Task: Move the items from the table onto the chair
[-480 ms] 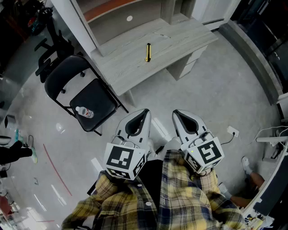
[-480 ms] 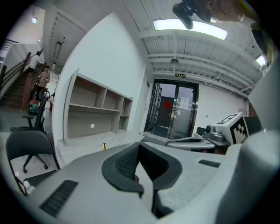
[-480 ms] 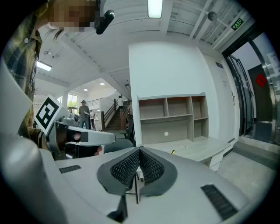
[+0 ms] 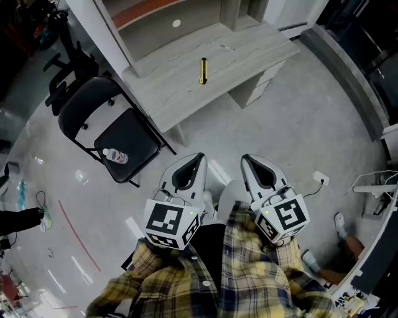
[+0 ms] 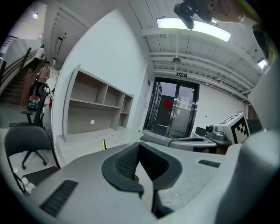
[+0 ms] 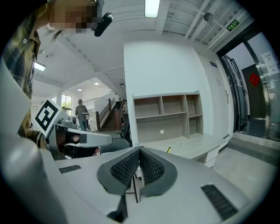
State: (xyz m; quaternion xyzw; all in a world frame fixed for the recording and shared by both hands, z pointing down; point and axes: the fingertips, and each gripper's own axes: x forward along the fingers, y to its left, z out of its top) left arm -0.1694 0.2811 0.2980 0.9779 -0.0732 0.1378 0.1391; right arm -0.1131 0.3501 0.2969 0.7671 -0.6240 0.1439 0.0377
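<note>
A small yellow and black item [image 4: 203, 70] lies on the light wooden table [image 4: 242, 53], far ahead of both grippers; it also shows in the left gripper view as a yellow item [image 5: 104, 144] and in the right gripper view as a yellow item [image 6: 169, 149]. A black folding chair [image 4: 93, 99] stands left of the table with a clear bottle [image 4: 115, 156] lying on its seat. My left gripper [image 4: 200, 157] and right gripper [image 4: 244, 159] are held close to my body, side by side over the floor. Both are shut with nothing between the jaws.
A black office chair [image 4: 59, 68] stands behind the folding chair. The table has an open shelf unit [image 4: 155, 15] at its back. A power strip [image 4: 321, 181] and cables lie on the grey floor at right. A person [image 6: 81, 114] stands far off in the right gripper view.
The head view has shifted slightly; the table and chair sit a little further left and up in the frame. Both grippers stay shut and hardly moved.
</note>
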